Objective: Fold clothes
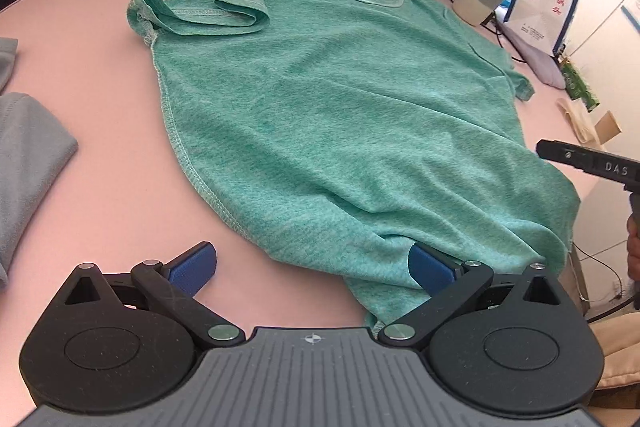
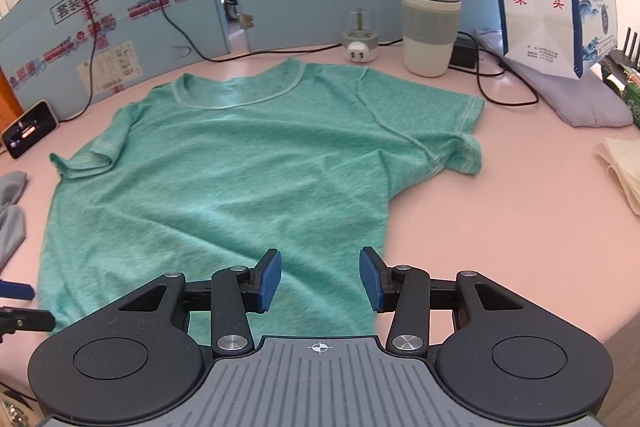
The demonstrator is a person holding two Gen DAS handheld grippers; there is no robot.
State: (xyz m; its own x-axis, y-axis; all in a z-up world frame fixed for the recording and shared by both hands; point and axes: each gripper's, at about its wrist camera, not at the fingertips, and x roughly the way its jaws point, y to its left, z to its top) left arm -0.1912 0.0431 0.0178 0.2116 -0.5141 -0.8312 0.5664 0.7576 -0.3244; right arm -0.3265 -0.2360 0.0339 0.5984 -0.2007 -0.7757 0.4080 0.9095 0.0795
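The green T-shirt is light, soft and limp, so it will likely sag and crease wherever it is lifted and slide easily over the smooth pink table. The best holds look like the stitched edges: the hem corners nearest the grippers, or the shoulder seams by the collar. It lies spread flat and face up on the table, collar toward the blue board at the back, hem at the near edge, its body rumpled in shallow folds. One sleeve is doubled over onto the chest; the other lies crumpled at the side.

The left gripper has its fingers spread wide over the hem, one pad against the cloth, pinching nothing. The right gripper stands with fingers apart above the hem, empty.
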